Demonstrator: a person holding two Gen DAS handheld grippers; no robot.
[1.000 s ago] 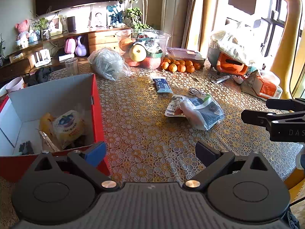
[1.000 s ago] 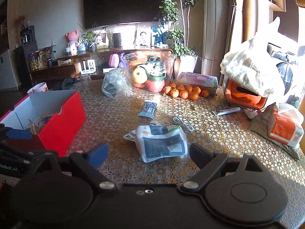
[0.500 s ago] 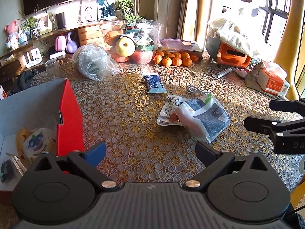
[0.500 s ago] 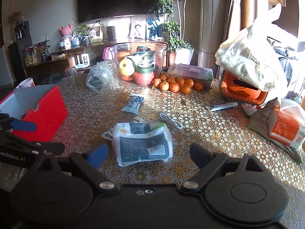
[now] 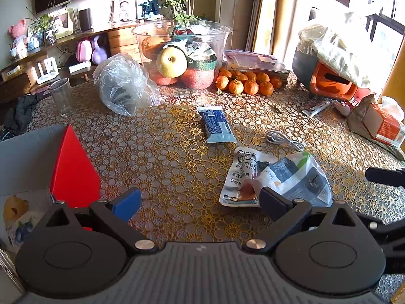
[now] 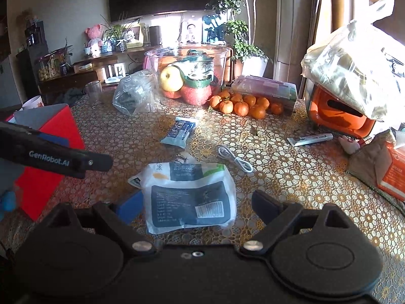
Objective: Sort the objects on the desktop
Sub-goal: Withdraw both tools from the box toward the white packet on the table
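While both claws stand spread and empty, the white snack pouch (image 6: pixel 189 197) lies flat between the right gripper (image 6: pixel 195 207) fingers; light, soft, slippery film, probably best pinched at its near sealed edge.

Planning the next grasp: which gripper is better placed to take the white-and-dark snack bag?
Right. The right gripper is open with the snack bag centred between its fingers. The left gripper is open too, but the bag lies off beside its right finger.

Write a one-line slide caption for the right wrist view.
Open right gripper hovers over a white snack pouch on the lace-covered table, red box at left.
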